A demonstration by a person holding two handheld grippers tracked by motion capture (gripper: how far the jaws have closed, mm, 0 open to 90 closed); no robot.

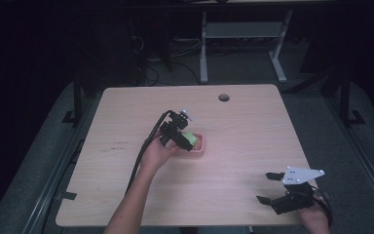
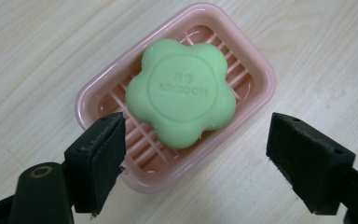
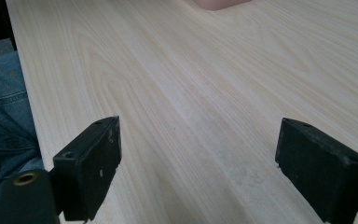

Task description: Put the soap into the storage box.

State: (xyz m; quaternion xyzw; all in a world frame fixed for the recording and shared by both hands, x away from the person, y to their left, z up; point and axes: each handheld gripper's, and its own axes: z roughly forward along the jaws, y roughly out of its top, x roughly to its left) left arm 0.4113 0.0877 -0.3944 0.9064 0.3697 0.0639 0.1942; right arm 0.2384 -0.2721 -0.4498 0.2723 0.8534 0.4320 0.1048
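Clearly, in the high view the left hand-held gripper (image 1: 187,139) is seen held over a pink soap dish (image 1: 200,148) that sits near the middle of the worktop (image 1: 126,122), a little toward the far edge. A green soap (image 1: 189,137) is glimpsed at the jaws, but whether it is touched cannot be told from there. The right hand-held gripper (image 1: 269,187) is held well apart, near the near right corner of the worktop, its jaws spread and nothing between them.

In the left gripper view the answer is given: the left hand-held gripper (image 2: 196,140) is wide open, both jaws standing clear on either side of the soap dish (image 2: 256,70), and nothing is gripped. The soap (image 2: 182,91) is shown as a flower-shaped bar with raised lettering, lying slightly tilted on the ribbed floor of the dish. It is judged light, firm and probably slippery, its rounded lobes offering poor purchase; hold is best taken across two opposite notches between lobes, with moderate pressure so that the surface is not dented. The dish is light too and may be dragged along.

In the right gripper view the right hand-held gripper (image 3: 198,158) is confirmed wide open over bare worktop (image 3: 191,93), with blue denim (image 3: 2,93) seen beyond the near edge and a pink corner of the soap dish (image 3: 219,3) far off.
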